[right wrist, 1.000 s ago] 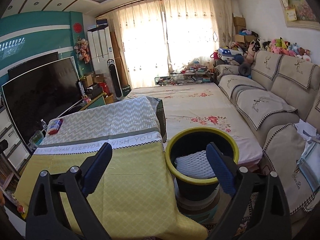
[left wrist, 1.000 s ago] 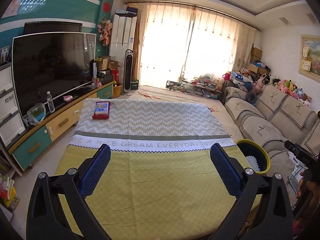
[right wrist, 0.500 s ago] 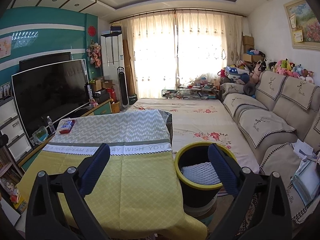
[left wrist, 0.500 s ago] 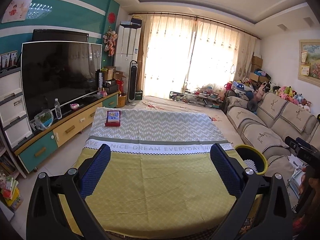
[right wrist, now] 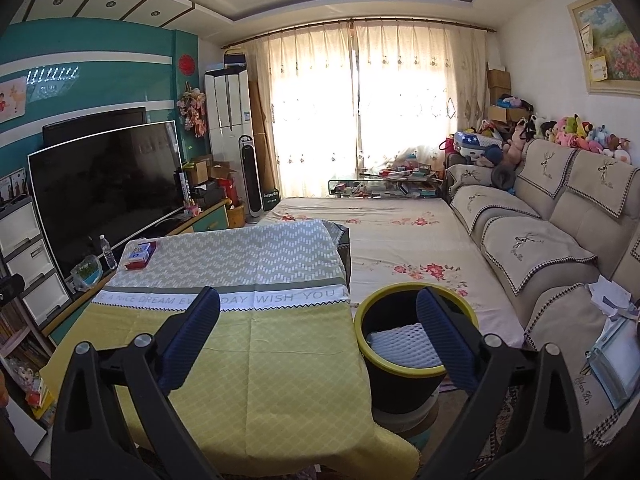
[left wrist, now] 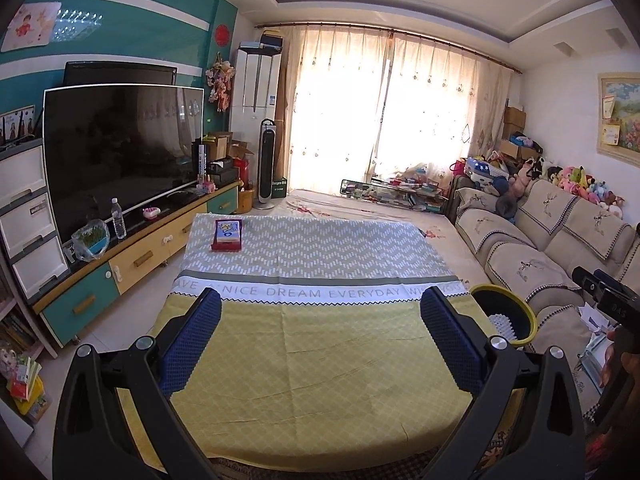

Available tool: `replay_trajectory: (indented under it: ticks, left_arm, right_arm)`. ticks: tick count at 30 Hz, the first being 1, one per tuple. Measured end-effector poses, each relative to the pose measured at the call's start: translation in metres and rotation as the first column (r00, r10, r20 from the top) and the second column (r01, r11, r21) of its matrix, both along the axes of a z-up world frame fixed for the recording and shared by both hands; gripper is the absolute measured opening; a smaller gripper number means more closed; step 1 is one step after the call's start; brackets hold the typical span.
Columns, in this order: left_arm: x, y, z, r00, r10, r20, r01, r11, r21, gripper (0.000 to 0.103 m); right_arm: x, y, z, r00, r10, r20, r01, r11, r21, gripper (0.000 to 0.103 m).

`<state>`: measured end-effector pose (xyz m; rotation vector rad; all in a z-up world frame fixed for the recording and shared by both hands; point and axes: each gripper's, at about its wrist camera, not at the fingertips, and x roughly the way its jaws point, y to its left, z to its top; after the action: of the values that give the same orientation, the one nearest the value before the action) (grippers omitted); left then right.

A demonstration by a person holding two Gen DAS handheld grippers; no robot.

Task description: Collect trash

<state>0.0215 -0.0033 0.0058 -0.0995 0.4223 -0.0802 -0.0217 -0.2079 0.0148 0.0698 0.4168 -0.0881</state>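
A black trash bin with a yellow rim stands at the right side of the cloth-covered table, with white foam mesh lying inside it. It also shows in the left wrist view. A small red and blue box lies at the table's far left corner; it also shows in the right wrist view. My left gripper is open and empty above the near part of the table. My right gripper is open and empty, level with the bin's near left side.
A TV on a low cabinet runs along the left. A sofa with papers runs along the right. A floral-covered platform lies beyond the table. Books sit on the floor at left.
Both grippers have pulled back and risen, so the table, box and bin look smaller and farther. Both stay open and empty.
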Motion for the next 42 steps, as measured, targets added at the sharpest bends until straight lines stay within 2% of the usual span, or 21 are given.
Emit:
replay_trajectory:
  ticks: [42]
  left_arm:
    - [0.010, 0.001, -0.010, 1.000, 0.006, -0.027, -0.006, 1.000, 0.004, 0.098]
  right_arm:
    - [0.008, -0.005, -0.007, 1.000, -0.015, 0.003, 0.015, 0.999, 0.030, 0.095]
